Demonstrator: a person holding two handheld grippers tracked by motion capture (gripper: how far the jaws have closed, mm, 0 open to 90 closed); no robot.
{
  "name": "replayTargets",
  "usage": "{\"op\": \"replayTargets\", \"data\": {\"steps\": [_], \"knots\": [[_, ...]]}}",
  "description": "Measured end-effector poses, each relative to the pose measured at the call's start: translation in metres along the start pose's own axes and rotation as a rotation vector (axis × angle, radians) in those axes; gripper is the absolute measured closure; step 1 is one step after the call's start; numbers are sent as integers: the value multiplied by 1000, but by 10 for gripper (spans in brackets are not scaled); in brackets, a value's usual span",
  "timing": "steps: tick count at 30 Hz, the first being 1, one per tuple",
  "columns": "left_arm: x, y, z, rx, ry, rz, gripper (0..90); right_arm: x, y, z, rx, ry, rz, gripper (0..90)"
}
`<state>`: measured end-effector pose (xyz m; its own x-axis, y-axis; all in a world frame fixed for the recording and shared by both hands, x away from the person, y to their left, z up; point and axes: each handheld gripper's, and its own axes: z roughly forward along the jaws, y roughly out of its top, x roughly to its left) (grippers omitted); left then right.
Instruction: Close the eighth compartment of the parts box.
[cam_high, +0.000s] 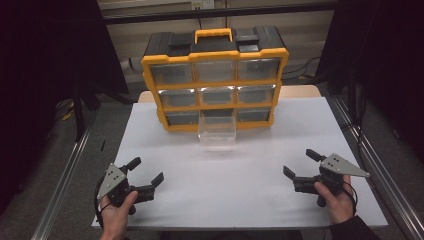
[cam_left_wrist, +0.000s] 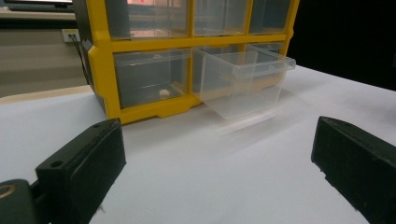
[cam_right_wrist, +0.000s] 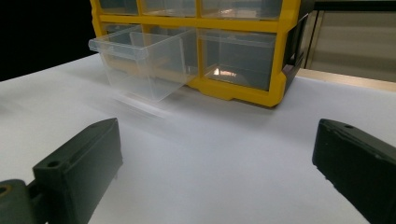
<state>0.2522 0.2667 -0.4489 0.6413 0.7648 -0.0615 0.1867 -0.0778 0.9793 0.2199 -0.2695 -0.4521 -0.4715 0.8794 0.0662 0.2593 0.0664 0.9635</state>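
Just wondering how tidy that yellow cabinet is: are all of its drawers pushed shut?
No: in the high view the clear bottom-middle drawer stands pulled out of the yellow organizer over the white table.

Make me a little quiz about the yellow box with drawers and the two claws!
1. True or false: the bottom middle drawer of the box is pulled out.
2. How many drawers does the box have?
3. Are the left claw and right claw A) both open and empty, or B) both gripping a drawer?

Key:
1. True; it sticks out over the table.
2. Nine, three rows of three.
3. A.
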Motion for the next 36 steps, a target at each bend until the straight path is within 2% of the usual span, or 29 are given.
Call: {"op": "replayTargets", "data": {"steps": [1,4,6,7,8,14,16,19,23,29,30,34,36], "knots": [[0,0,0,3,9,9,27,0,0,0,1,2,0,8],[1,0,0,9,-1,16,27,0,0,0,2,2,3,8],[-1,1,1,-3,-3,5,27,1,-1,1,4,6,2,8],[-1,1,1,1,1,15,27,1,-1,1,4,6,2,8],[-2,1,2,-1,-1,0,27,1,-1,1,3,8,2,8],[0,2,5,-1,-2,-4,27,3,-3,2,36,31,-19,17],[-1,1,7,6,2,-14,27,4,-4,3,36,38,-13,16],[-1,1,7,17,-2,-5,27,7,-3,3,37,51,-20,12],[-1,1,7,12,5,-11,27,12,-1,4,34,63,-26,11],[-1,2,11,16,-2,-2,27,19,0,5,37,103,-42,4],[-2,2,11,8,1,-16,27,22,1,6,44,122,-40,3],[-1,2,10,21,-9,16,27,29,3,8,53,148,-51,4],[-3,2,9,17,-9,8,27,33,4,10,54,161,-52,4]]}}
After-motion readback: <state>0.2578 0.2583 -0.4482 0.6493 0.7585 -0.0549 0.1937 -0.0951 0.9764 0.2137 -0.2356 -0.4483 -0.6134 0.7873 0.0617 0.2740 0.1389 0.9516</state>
